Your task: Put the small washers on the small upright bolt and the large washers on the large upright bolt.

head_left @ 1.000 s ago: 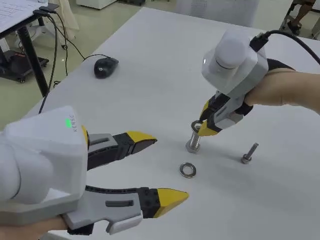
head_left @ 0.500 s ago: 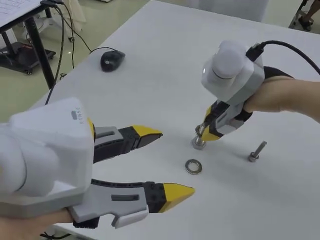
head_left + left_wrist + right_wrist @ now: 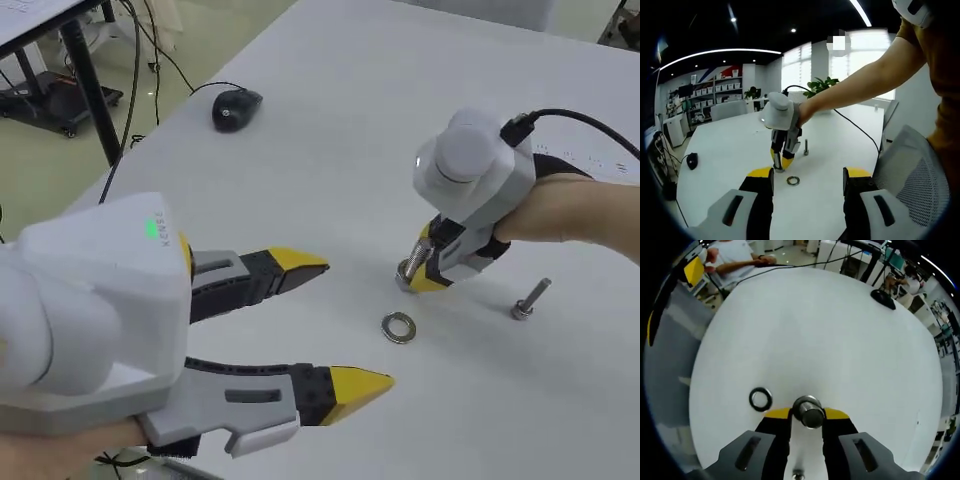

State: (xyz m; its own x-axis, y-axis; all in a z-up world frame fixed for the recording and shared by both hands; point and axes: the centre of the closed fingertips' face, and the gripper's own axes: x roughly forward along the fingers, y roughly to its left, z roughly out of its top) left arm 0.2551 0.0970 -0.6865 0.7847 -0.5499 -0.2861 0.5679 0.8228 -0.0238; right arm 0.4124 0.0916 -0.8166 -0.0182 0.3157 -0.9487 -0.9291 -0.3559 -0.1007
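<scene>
The large upright bolt (image 3: 408,274) stands on the white table, and its top (image 3: 809,411) sits between the yellow tips of my right gripper (image 3: 424,274). That gripper is lowered over the bolt with its jaws narrow, holding a grey washer ringed around the shaft. A second large washer (image 3: 399,327) lies flat just in front of the bolt, also visible from both grippers (image 3: 760,399) (image 3: 793,180). The small upright bolt (image 3: 530,300) stands to the right. My left gripper (image 3: 335,322) hovers open and empty near the table's front edge.
A black mouse (image 3: 236,108) with its cable lies at the far left of the table (image 3: 330,150). The table's left edge runs close to the left gripper. Another person sits beyond the table's far side (image 3: 735,252).
My right gripper has come down along the large bolt, carrying the washer from the bolt's top towards its base. The left gripper has stayed open in place.
</scene>
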